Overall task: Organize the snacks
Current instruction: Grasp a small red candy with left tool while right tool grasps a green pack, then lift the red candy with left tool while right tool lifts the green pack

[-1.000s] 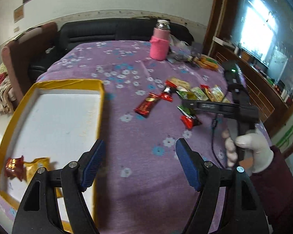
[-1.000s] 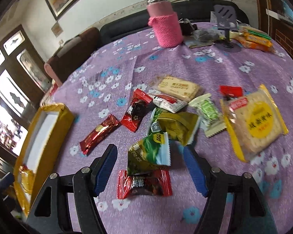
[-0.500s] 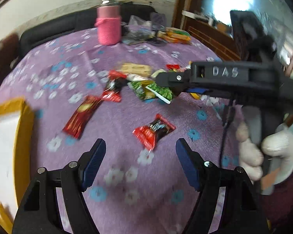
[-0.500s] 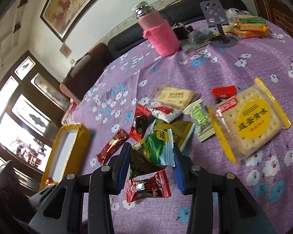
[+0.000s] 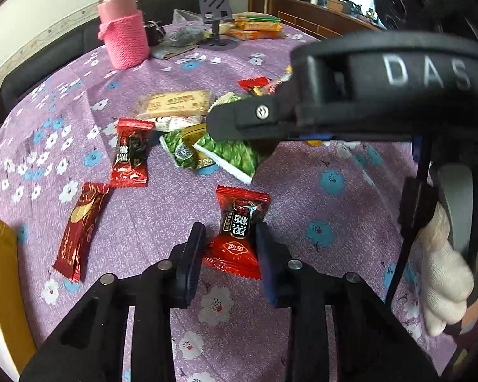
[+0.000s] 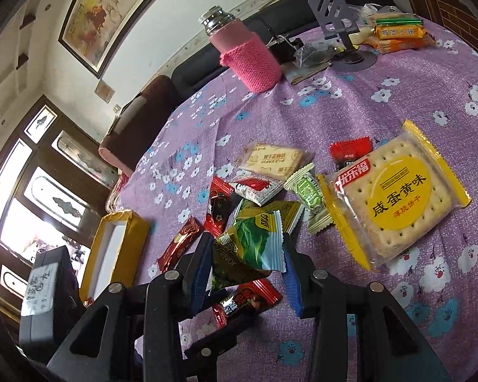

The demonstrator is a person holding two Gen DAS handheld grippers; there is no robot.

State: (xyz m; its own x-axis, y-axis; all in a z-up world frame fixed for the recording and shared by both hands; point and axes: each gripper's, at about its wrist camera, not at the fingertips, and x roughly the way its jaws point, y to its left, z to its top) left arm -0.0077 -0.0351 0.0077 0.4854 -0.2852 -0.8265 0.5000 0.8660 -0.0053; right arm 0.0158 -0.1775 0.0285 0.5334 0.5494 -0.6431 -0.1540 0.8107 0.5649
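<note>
A red candy (image 5: 239,222) lies on the purple flowered cloth. My left gripper (image 5: 228,232) is down over its lower half, jaws closing, and both blue pads touch the wrapper's sides. My right gripper (image 6: 247,254) is shut on a green snack packet (image 6: 251,242) and holds it above the pile. In the left wrist view the green snack packet (image 5: 229,156) hangs under the right gripper's black body. The yellow-rimmed box (image 6: 133,232) sits at the table's left; its rim (image 5: 0,254) shows at the left edge.
Loose snacks lie around: a red bar (image 5: 79,229), another red candy (image 5: 130,156), a biscuit pack (image 5: 175,103), a big yellow cracker packet (image 6: 395,203). A pink-sleeved bottle (image 6: 248,57), a phone stand (image 6: 334,9) and orange packs stand at the far side. A gloved hand (image 5: 443,270) is at right.
My left gripper swung from the yellow box to the red candy, dropped onto it and narrowed its jaws around it. My right gripper closed on the green packet and raised it.
</note>
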